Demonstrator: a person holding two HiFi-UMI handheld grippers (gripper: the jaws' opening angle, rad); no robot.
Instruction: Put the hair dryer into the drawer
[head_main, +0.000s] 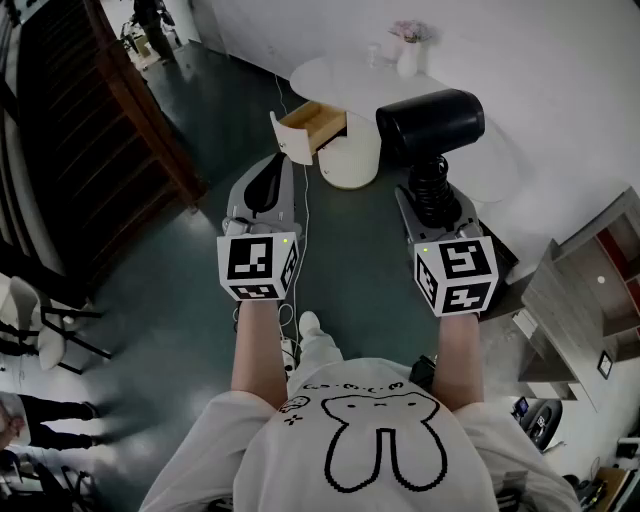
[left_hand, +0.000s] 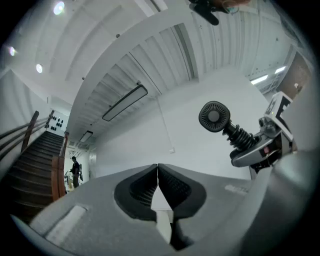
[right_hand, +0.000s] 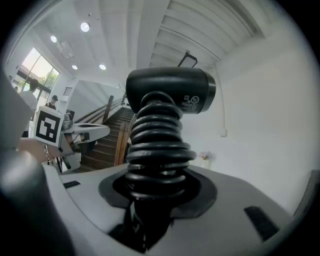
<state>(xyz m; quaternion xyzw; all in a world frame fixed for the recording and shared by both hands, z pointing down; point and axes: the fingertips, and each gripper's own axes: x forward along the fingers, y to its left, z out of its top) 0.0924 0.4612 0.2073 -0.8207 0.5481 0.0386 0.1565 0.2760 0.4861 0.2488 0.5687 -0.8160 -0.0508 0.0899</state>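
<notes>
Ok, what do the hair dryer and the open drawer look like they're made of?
The hair dryer is probably black plastic: its barrel is matte with a soft sheen. The coiled cord round its handle looks rubbery. The drawer is pale tan inside, likely bare wood or board, with a white front that seems painted; no grain shows clearly enough to be sure.

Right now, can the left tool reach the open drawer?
Probably yes: the drawer stands open just ahead of the left tool, with nothing standing between them.
</notes>
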